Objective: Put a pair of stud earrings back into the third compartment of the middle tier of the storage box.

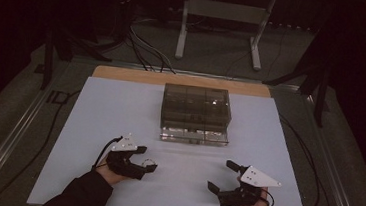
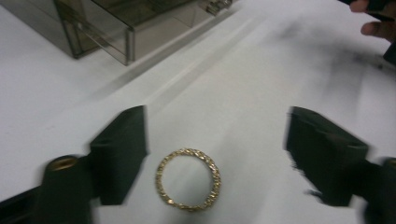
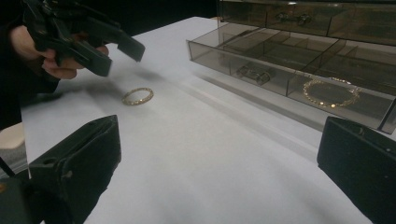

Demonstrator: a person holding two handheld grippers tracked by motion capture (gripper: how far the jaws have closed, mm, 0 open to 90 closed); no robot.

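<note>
A gold bracelet (image 2: 188, 151) lies flat on the white mat (image 1: 119, 117), at the front left. My left gripper (image 2: 215, 154) hovers low over it, open, with the bracelet between its jaws and nearer one of them; neither pad touches it. The high view shows the bracelet (image 1: 148, 162) as a small ring at the left gripper (image 1: 147, 159). In the right gripper view the bracelet (image 3: 148, 91) lies below the left gripper (image 3: 119, 60). My right gripper (image 3: 219, 163) stands open near the front right (image 1: 221, 175), with nothing between its fingers.
A smoky clear drawer box (image 1: 196, 109) stands mid-table, its bottom drawer (image 3: 280, 65) pulled out toward me. One compartment holds a gold chain (image 3: 351, 100), another some small pieces (image 3: 254, 73). A metal stand (image 1: 223, 16) and cables lie beyond the table.
</note>
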